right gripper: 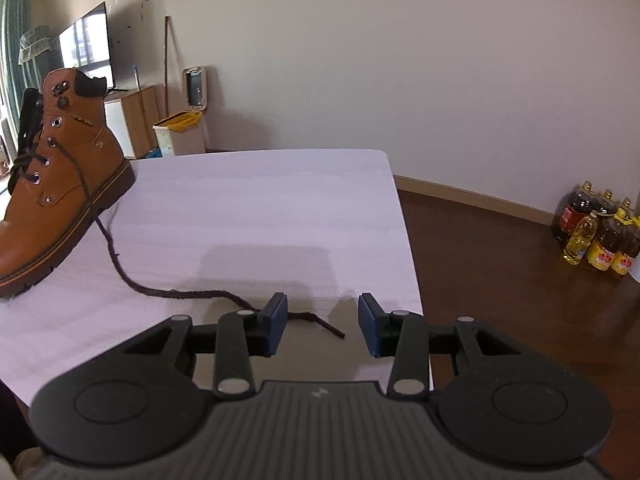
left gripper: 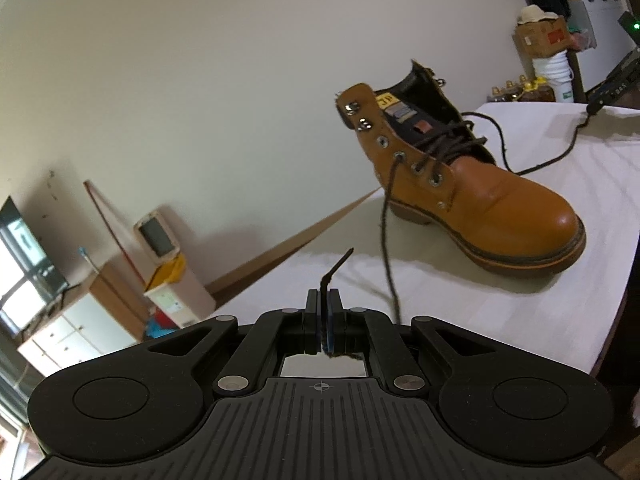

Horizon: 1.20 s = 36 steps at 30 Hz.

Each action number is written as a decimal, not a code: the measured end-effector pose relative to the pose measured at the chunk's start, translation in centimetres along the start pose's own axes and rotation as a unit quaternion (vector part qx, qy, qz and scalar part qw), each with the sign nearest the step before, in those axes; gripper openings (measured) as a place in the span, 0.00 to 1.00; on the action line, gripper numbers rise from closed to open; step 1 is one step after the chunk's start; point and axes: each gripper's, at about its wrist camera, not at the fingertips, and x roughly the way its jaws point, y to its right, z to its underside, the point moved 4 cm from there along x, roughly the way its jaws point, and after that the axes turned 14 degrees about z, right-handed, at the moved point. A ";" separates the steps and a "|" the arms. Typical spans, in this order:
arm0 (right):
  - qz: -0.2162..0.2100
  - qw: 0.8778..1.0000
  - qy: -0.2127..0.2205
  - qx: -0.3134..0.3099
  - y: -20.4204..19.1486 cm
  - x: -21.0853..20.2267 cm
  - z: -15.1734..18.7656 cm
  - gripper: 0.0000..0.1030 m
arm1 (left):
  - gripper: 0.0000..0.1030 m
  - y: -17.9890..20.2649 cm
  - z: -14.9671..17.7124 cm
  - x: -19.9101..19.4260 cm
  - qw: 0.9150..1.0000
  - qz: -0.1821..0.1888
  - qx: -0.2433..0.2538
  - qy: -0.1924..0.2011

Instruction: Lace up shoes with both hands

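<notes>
A white table point(right gripper: 248, 216) carried a tan boot point(left gripper: 476, 192) standing upright on its sole, toe toward the left gripper's side of the room, its tongue and collar gaping open. In the right wrist view the same boot point(right gripper: 60, 176) stood at the far left of the table, heel toward the table's rear edge. Dark brown laces crossed the lower eyelets, while the metal hooks near the collar sat bare. The left gripper point(left gripper: 325, 300) was clenched on one lace point(left gripper: 387, 236), which ran taut from an upper eyelet down toward the jaws; its stiff tip point(left gripper: 340, 266) poked up and forward from between the pads. The right gripper point(right gripper: 322, 320) hung just above the table near its front edge with its jaws released and wide apart, holding nothing. The other lace point(right gripper: 160, 290) trailed loose from the boot across the cloth, passed behind the left-hand pad point(right gripper: 276, 322), and ended with its tip point(right gripper: 334, 330) lying on the table between the two pads. Cooking-oil bottles point(right gripper: 598, 236) stood on the wooden floor well to the right.
</notes>
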 end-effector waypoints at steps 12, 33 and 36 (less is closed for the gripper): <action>0.003 1.000 -0.008 -0.023 -0.8 0.4 0.2 0.04 | 0.03 0.4 -1.0 0.0 1.000 0.001 0.009 0.012; -0.090 0.994 0.043 -0.053 -7.9 -4.3 -3.1 0.39 | 0.03 3.9 -8.1 3.5 0.992 0.041 0.104 0.060; -0.107 0.991 0.051 -0.057 -9.4 -4.7 -3.8 0.43 | 0.03 4.9 -9.6 5.6 0.989 0.046 0.128 0.052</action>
